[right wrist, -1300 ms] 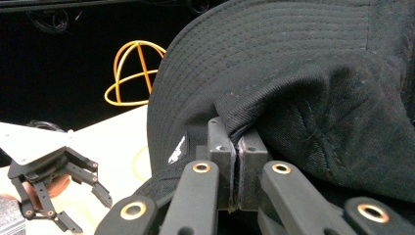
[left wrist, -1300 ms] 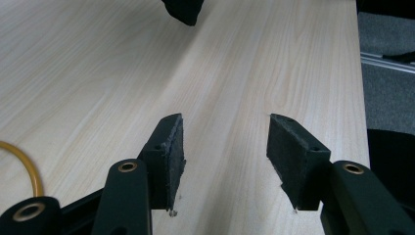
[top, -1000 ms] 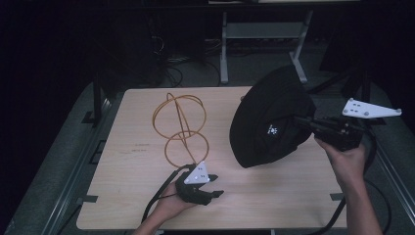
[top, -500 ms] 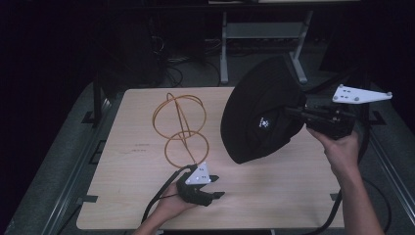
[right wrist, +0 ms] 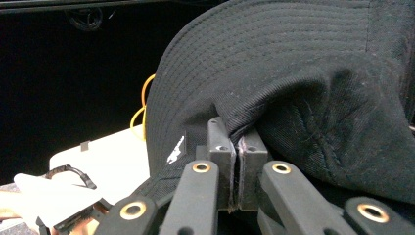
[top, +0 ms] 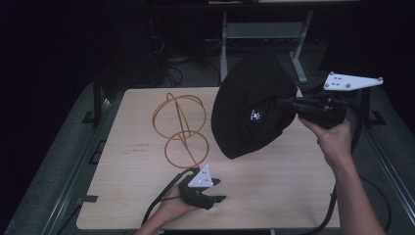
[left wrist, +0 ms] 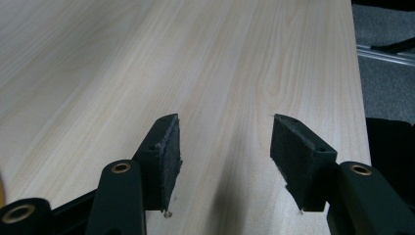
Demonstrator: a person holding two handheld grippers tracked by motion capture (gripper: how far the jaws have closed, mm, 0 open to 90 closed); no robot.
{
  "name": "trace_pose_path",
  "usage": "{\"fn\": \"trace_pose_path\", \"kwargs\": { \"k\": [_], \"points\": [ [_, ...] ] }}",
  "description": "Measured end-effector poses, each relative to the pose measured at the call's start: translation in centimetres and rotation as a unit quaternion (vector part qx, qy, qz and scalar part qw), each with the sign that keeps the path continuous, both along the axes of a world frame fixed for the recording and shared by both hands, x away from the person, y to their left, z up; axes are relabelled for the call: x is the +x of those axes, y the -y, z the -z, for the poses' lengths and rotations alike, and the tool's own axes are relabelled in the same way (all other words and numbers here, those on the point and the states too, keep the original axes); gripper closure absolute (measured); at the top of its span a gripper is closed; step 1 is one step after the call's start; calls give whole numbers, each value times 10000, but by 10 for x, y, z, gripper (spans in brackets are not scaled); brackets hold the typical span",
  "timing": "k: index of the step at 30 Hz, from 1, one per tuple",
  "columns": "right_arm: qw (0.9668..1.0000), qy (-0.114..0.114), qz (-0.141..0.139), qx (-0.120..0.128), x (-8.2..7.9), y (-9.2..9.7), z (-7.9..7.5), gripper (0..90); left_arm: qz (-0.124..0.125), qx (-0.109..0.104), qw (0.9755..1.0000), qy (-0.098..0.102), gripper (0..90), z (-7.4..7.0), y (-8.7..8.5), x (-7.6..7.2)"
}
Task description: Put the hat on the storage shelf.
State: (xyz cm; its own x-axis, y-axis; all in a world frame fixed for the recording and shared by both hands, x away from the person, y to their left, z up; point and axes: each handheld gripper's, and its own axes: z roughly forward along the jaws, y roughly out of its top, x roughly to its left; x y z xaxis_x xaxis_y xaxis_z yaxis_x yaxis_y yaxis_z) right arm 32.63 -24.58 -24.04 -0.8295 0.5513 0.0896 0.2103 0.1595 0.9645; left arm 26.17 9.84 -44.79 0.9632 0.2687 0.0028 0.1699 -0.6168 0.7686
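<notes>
The right gripper (top: 288,104) is pinching a black cap (top: 252,110) by its fabric edge, holding it up over the table's (top: 293,186) far right side, small white logo showing. The left gripper (left wrist: 225,147) is resting near the front edge, jaws spread over bare wood, beside an orange wire stand (top: 181,128).

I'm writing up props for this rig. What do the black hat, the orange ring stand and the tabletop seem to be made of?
Black hat: woven cloth, matte; stitched rows and soft folds show, pinched in the right gripper.
Orange ring stand: thin bent wire or rod, probably metal or coated; smooth.
Tabletop: pale wood or wood-look laminate, visible grain.
</notes>
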Motion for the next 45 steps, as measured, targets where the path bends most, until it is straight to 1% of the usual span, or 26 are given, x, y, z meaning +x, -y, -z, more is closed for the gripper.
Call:
{"fn": "trace_pose_path", "kwargs": {
  "k": [3, 6, 12, 16, 18, 22, 23, 24, 25, 26, 27, 28, 29, 30, 35, 40, 41, 42, 44, 45],
  "points": [
    [10000, 9, -86, -11, 3, -6, -5, 875, -1, 14, 10000, 0, 432, 1, 1, -1],
    [9999, 21, -122, -18, 5, -10, -6, 875, -7, -8, 10000, -2, 432, 1, 1, -1],
    [9997, 14, -214, -66, 11, -20, -11, 875, -12, 21, 10000, -2, 421, 2, 1, 0],
    [9996, -6, -288, -46, 15, -27, -13, 875, 12, 21, 10000, -10, 411, 2, 1, -2],
    [9994, -1, -358, -18, 18, -34, -15, 875, 31, 61, 10000, -6, 403, 3, 3, -3],
    [9987, 4, -501, 29, 23, -46, -19, 875, 61, 54, 10000, 7, 395, 5, 4, -4],
    [9984, 20, -573, 26, 25, -52, -22, 875, 67, 58, 10000, -3, 392, 5, 4, -5],
    [9984, 20, -573, 26, 25, -52, -22, 875, 67, 58, 10000, -3, 391, 5, 4, -5],
    [9979, 21, -642, 9, 27, -59, -25, 875, 80, 70, 9999, 24, 389, 5, 3, -4],
    [9979, 21, -642, 9, 27, -59, -25, 875, 71, 72, 9999, 25, 389, 5, 3, -4],
    [9976, 24, -696, -15, 30, -66, -28, 875, 50, 62, 10000, 21, 385, 5, 2, -4],
    [9976, 24, -696, -15, 30, -66, -28, 875, 50, 62, 10000, 21, 385, 5, 2, -4],
    [9974, 12, -717, -58, 32, -73, -30, 875, 46, 50, 10000, 27, 385, 5, 2, -4],
    [9974, 12, -717, -58, 32, -73, -30, 875, 47, 55, 10000, 45, 385, 4, 2, -4],
    [9963, -34, -854, -108, 39, -90, -31, 875, 87, 78, 9999, 108, 381, 4, 2, -5],
    [9951, -99, -976, -138, 46, -105, -31, 874, 129, 100, 9998, 88, 382, 5, 3, -6],
    [9946, -119, -1023, -133, 48, -111, -32, 874, 136, 117, 9998, 97, 382, 5, 4, -6],
    [9946, -119, -1023, -133, 48, -111, -32, 874, 139, 114, 9998, 86, 382, 6, 4, -6],
    [9941, -129, -1069, -137, 50, -117, -32, 874, 141, 84, 9998, 87, 381, 6, 4, -6],
    [9937, -139, -1104, -153, 52, -123, -33, 874, 130, 69, 9999, 90, 381, 6, 3, -6]
  ]
}}
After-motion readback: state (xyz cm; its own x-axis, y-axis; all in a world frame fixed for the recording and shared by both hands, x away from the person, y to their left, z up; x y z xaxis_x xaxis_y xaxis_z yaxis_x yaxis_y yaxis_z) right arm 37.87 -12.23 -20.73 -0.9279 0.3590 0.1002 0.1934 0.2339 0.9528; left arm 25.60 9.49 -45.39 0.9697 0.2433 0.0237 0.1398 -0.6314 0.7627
